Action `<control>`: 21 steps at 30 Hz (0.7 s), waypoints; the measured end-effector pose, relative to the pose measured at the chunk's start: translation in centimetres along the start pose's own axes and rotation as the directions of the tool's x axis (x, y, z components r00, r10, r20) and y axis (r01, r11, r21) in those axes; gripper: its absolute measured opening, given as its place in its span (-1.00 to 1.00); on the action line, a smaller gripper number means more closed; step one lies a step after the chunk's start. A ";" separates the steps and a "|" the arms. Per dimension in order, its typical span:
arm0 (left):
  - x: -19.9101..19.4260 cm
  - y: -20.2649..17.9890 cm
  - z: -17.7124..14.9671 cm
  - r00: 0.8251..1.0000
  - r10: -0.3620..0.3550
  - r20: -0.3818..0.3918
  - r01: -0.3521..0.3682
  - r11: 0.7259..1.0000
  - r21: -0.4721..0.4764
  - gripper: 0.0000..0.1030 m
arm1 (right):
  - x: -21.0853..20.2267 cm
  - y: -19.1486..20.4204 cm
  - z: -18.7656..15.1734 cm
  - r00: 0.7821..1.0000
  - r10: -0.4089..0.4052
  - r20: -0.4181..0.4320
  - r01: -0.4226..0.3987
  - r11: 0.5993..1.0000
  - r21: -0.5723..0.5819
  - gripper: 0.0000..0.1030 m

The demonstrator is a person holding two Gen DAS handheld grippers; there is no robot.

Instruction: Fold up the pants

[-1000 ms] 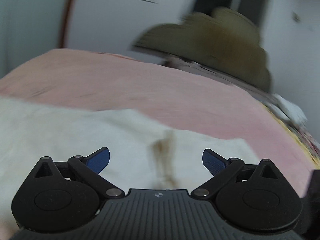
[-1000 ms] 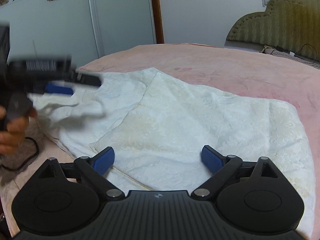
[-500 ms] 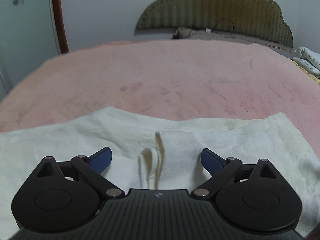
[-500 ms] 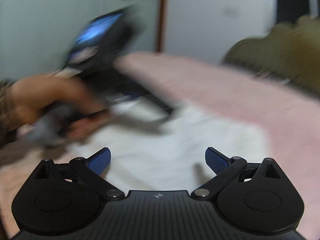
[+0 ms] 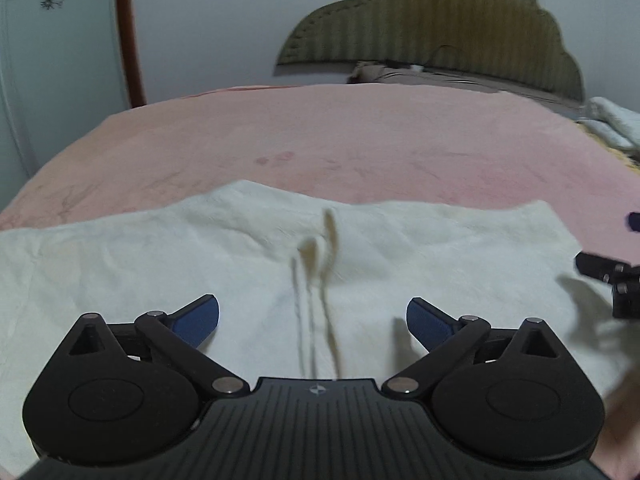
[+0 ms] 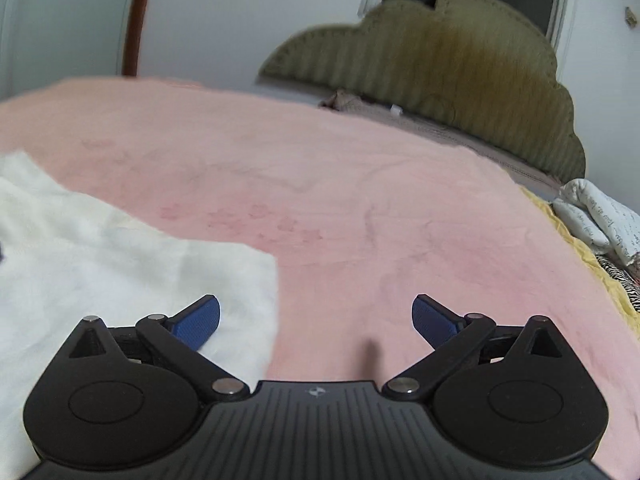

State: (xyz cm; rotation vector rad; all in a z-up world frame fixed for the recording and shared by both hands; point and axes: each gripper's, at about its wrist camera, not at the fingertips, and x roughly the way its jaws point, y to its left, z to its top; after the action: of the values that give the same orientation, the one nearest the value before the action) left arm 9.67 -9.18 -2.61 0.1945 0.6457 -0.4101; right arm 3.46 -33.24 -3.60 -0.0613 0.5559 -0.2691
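Note:
Cream-white pants [image 5: 168, 264] lie spread flat on a pink bed. A narrow raised fold [image 5: 316, 272] runs down their middle. My left gripper [image 5: 313, 318] is open and empty, low over that fold. The right gripper's black tip shows at the right edge of the left wrist view [image 5: 608, 276]. In the right wrist view my right gripper [image 6: 316, 320] is open and empty. It hovers over the right-hand corner of the pants [image 6: 120, 276], with its left fingertip [image 6: 200, 320] over the cloth and its right fingertip [image 6: 434, 320] over bare blanket.
The pink blanket [image 6: 360, 184] covers the bed far beyond the pants. An olive padded headboard [image 6: 440, 64] stands at the far end. White pillows [image 6: 600, 216] and striped cloth lie at the right edge. A wardrobe with flower prints [image 5: 48, 40] is at the left.
The left gripper has swung round to face the headboard and settled over the pants' middle fold. The right gripper has swung right, from the pants' centre to their right corner.

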 end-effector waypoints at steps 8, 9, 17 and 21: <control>-0.3 0.0 -2.7 1.000 0.011 0.027 -0.011 1.000 0.017 1.00 | -3.3 -0.8 -3.0 0.992 -0.123 -0.002 0.123 0.991 -0.047 1.00; -0.3 0.3 -2.8 1.000 0.008 0.029 -0.008 1.000 0.004 1.00 | -4.4 -1.2 -2.7 0.993 -0.117 0.032 0.118 0.993 -0.029 1.00; -0.3 0.4 -3.2 0.999 0.000 0.043 0.000 1.000 -0.020 1.00 | -7.8 1.3 -4.4 0.996 0.071 0.058 -0.052 0.960 -0.275 1.00; -0.1 0.8 -3.1 0.999 -0.015 0.037 0.017 0.999 -0.037 1.00 | -6.9 3.9 -5.9 0.999 0.008 0.048 0.010 0.932 -0.362 1.00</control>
State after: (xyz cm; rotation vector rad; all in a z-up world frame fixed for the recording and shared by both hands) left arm 8.25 -7.52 -4.98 0.1462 0.6189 -0.4159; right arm -4.40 -27.54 -5.56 -0.4256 0.5515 -0.1622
